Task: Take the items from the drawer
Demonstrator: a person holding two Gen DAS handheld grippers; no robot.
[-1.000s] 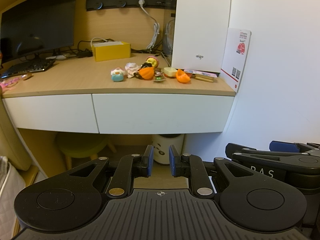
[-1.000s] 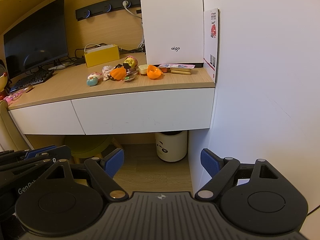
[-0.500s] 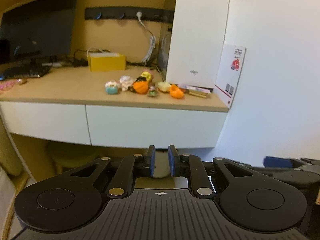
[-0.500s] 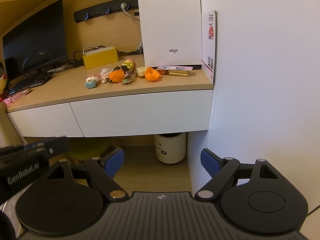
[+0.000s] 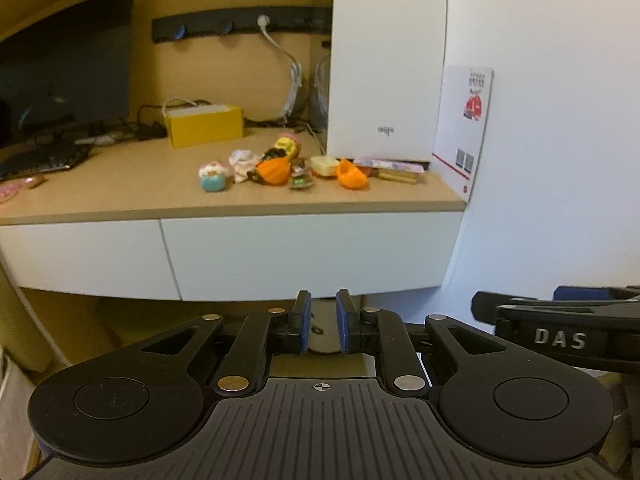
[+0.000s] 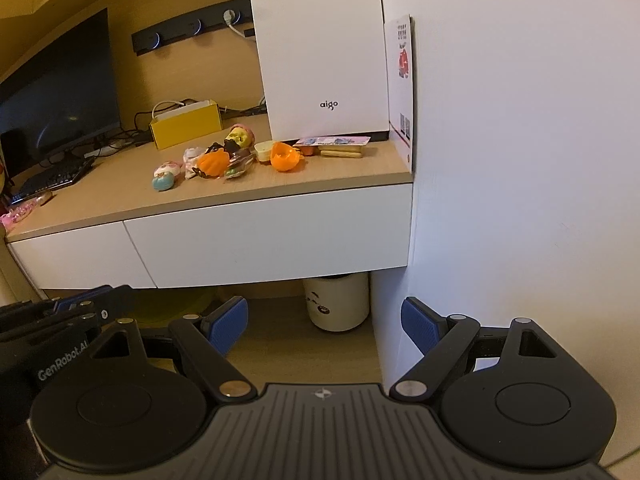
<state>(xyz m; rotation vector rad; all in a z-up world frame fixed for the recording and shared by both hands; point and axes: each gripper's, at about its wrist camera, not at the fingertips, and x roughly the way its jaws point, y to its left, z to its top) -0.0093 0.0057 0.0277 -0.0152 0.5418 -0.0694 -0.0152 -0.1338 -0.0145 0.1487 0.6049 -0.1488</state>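
Two white drawer fronts sit shut under the wooden desk: the wide right drawer (image 5: 308, 252) (image 6: 272, 236) and a left drawer (image 5: 80, 256) (image 6: 76, 256). Neither shows a handle. My left gripper (image 5: 323, 308) hangs low before the right drawer's bottom edge, its blue pads nearly together with nothing between them. My right gripper (image 6: 324, 316) is open and empty, below the drawer's right end and close to the white wall. Each gripper shows at the edge of the other's view. Several small toys (image 5: 276, 170) (image 6: 216, 164) lie on the desktop above.
A white computer case (image 6: 320, 52) and yellow box (image 5: 204, 126) stand on the desk, a monitor (image 6: 60, 96) and keyboard at left. Under the desk are a cream bin (image 6: 336, 300) and a green stool. The white wall (image 6: 520, 160) bounds the right side.
Both grippers have drifted a little toward the desk, so the drawer fronts look nearer. The left view swung right then back. Jaw openings are unchanged.
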